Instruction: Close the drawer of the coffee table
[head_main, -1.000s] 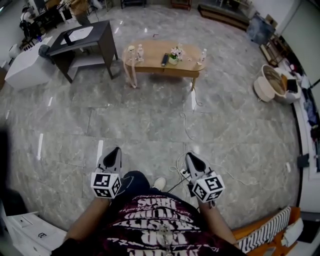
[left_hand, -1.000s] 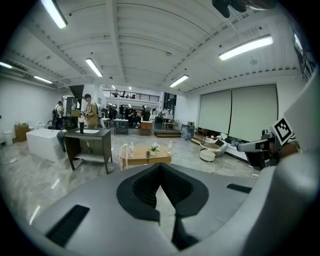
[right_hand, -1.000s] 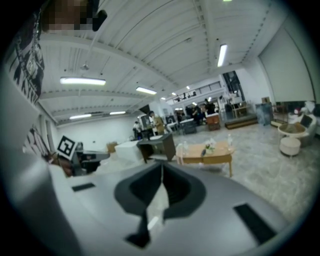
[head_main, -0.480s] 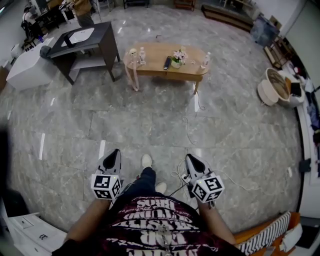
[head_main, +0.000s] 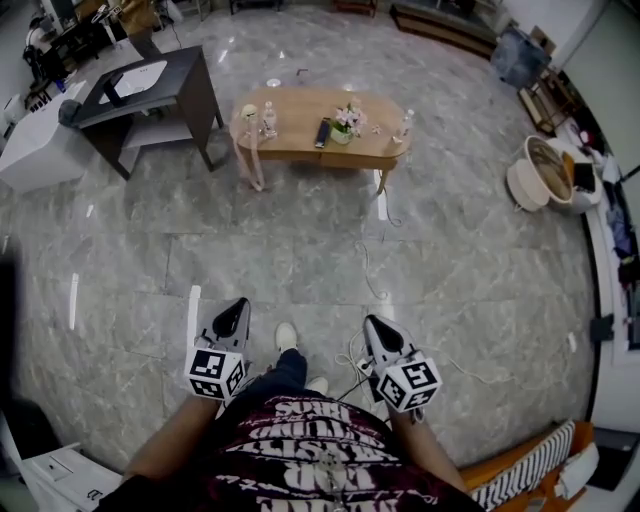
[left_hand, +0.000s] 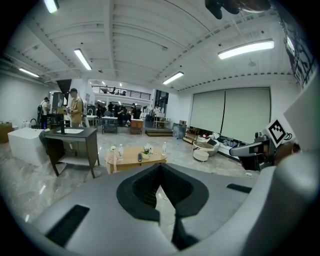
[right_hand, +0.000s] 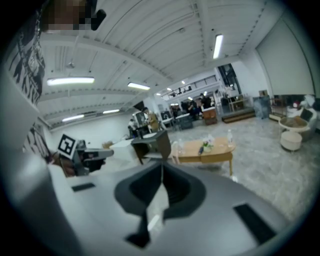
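The wooden coffee table (head_main: 300, 150) stands far ahead on the marble floor, with bottles, a small flower pot and a dark remote on top. It also shows small in the left gripper view (left_hand: 131, 159) and the right gripper view (right_hand: 216, 149). Its drawer cannot be made out from this distance. My left gripper (head_main: 238, 304) and right gripper (head_main: 371, 322) hang low in front of my body, side by side and pointing toward the table. Both are shut with nothing between the jaws, as their own views of the left gripper (left_hand: 160, 167) and the right gripper (right_hand: 161, 165) show.
A dark desk (head_main: 150, 85) and a white cabinet (head_main: 30, 140) stand left of the table. Round baskets (head_main: 535, 170) sit at the right wall. A cable (head_main: 368, 262) trails over the floor between me and the table. My shoe (head_main: 287, 335) is between the grippers. People stand far back.
I have stepped forward: a foot swung ahead between the grippers. Both grippers travelled along with my body, staying shut and side by side.
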